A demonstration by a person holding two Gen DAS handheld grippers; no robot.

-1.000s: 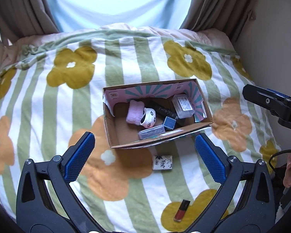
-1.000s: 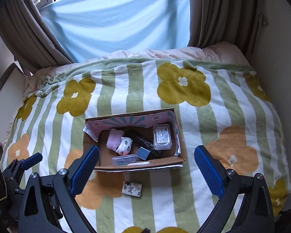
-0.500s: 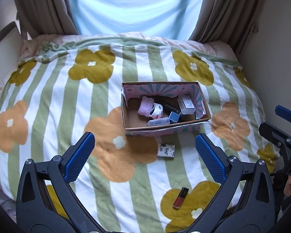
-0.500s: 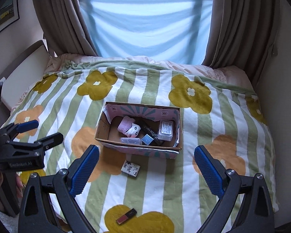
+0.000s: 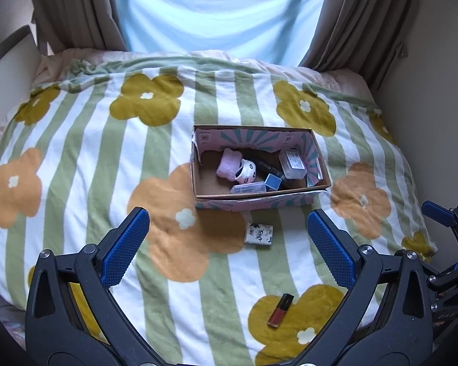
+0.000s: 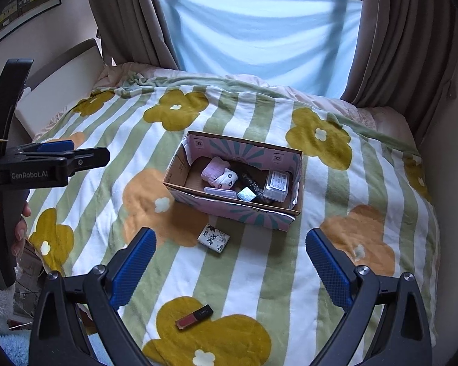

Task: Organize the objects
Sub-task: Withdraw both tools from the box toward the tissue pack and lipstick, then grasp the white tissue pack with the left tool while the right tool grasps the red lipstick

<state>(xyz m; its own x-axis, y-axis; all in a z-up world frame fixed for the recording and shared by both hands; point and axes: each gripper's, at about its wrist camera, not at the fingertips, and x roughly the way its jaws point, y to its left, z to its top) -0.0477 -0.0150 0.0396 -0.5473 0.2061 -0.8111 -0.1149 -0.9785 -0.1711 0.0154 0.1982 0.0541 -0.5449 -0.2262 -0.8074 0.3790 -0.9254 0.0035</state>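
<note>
A cardboard box sits mid-bed on the flowered blanket, holding a pink cloth, a clear case and other small things. Just before the box lies a patterned packet; farther before it, a red lipstick. The left gripper and right gripper hang with fingers wide, holding nothing.

box: matt cardboard; blanket: soft fleecy cloth; lipstick: glossy plastic

The blanket lies open around the cardboard box; only 2 obstacles sit on it: a patterned packet just before the box and a lipstick nearer.
</note>
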